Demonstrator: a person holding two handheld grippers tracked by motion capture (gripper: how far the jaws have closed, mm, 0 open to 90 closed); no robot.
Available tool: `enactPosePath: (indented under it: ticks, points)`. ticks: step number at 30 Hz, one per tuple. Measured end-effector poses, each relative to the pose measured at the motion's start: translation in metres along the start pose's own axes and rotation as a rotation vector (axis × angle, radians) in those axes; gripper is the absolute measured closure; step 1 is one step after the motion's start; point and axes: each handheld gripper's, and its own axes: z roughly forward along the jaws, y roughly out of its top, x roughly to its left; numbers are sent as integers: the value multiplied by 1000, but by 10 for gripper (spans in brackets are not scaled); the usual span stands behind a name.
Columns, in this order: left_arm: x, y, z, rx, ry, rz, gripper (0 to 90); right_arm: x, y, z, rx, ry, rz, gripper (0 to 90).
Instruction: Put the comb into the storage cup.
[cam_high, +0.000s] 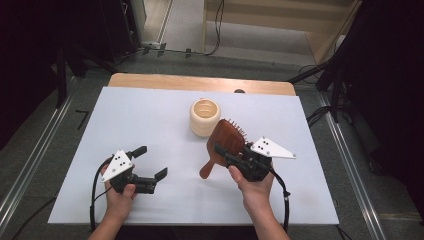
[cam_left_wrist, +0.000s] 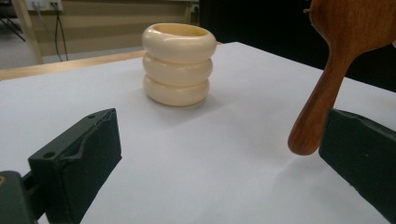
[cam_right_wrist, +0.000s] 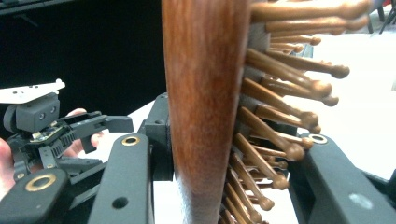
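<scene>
Your right gripper (cam_high: 226, 151) clamps the wooden hairbrush (cam_high: 225, 141) by its head, seemingly lifted, handle slanting down-left toward you beside the cream cup (cam_high: 205, 117). Your left gripper (cam_high: 150, 161) gapes, holding nothing.

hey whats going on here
A person works at a white table with a gripper in each hand. The right gripper is shut on a wooden hairbrush, held up beside a cream ribbed cup. The left gripper is open and holds nothing, with the brush handle between its jaws in its own view.
</scene>
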Motion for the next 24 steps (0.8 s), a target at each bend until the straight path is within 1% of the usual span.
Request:
enactPosePath:
  ticks: [2, 4, 5, 6, 10, 11, 13, 18, 21, 24]
  points:
    - [6, -1, -7, -6, 18, -4, 0, -1, 1, -1, -4, -1, -5, 543]
    - [8, -1, -9, -5, 22, -2, 0, -1, 1, -1, -5, -4, -1, 543]
    - [11, -1, -13, -10, 31, -7, 0, -4, 2, -2, -10, -3, -1, 543]
    - [11, -1, -13, -10, 31, -7, 0, -5, 3, -3, -13, -2, 2, 543]
    - [20, -4, -21, -9, 52, -7, 0, -8, 6, -5, -14, -7, -8, 543]
    - [20, -4, -21, -9, 52, -7, 0, -8, 7, -6, -16, -9, -15, 544]
    - [24, -6, -25, -5, 65, -5, 0, -9, 9, -6, -14, -15, -25, 543]
    - [29, -7, -31, -6, 82, -11, 0, -11, 12, -7, -12, -16, -35, 543]
    - [31, -6, -35, -17, 94, -10, 0, -12, 13, -6, -13, -16, -44, 542]
    - [33, -7, -40, -17, 105, -6, 0, -14, 13, -5, -12, -18, -35, 543]
